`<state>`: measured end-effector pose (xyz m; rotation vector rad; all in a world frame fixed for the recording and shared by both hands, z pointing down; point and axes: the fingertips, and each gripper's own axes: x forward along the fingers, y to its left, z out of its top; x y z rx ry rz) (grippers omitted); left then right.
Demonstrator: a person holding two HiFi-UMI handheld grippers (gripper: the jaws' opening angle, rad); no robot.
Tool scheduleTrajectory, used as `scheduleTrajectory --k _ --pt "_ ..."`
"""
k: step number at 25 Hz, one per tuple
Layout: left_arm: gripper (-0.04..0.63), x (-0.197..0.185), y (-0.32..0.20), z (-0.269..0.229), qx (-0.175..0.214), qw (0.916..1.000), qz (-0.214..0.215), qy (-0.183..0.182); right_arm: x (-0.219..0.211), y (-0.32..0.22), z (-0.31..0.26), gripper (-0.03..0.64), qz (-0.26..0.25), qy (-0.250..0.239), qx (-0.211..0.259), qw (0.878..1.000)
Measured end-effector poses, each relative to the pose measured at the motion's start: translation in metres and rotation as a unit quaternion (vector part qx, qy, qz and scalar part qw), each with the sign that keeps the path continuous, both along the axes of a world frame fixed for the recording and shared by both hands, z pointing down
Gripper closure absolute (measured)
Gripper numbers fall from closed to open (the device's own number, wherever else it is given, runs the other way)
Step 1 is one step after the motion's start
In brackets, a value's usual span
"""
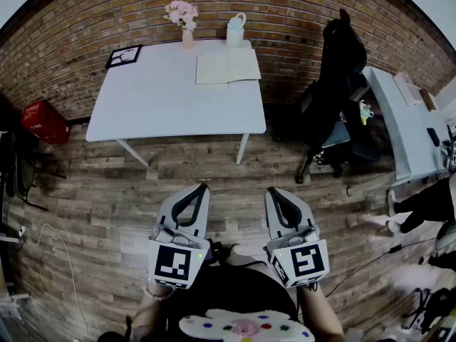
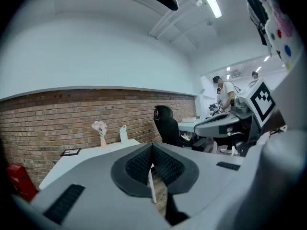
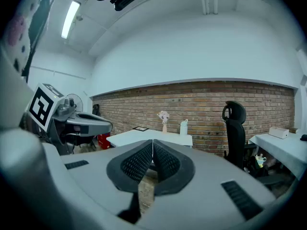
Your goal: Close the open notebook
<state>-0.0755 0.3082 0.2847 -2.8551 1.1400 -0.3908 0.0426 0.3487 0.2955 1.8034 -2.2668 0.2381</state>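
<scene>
An open notebook (image 1: 227, 67) lies flat near the far right edge of the white table (image 1: 157, 98), by the brick wall. Both grippers hang over the wood floor, well short of the table. My left gripper (image 1: 202, 186) is shut, its ribbed pads (image 2: 143, 163) meeting with nothing between them. My right gripper (image 1: 271, 190) is shut and empty too, pads (image 3: 163, 160) touching. Both gripper views show the white table (image 2: 91, 152) (image 3: 144, 136) far ahead, and the notebook cannot be made out on it.
On the table stand a vase of pink flowers (image 1: 182, 16), a white jug (image 1: 236, 28) and a framed picture (image 1: 123, 56). A black office chair (image 1: 338, 84) stands right of it, beside a second white desk (image 1: 406, 120). A red crate (image 1: 43, 120) sits at left. A person's leg (image 1: 427, 205) shows far right.
</scene>
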Motion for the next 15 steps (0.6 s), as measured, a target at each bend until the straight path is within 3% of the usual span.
scheduleTrajectory --k 15 --pt "0.578 0.0015 0.0067 -0.008 -0.004 0.9998 -0.009 0.016 -0.0005 0.0075 0.0003 0.584 -0.007 0.004 0.003 1.0"
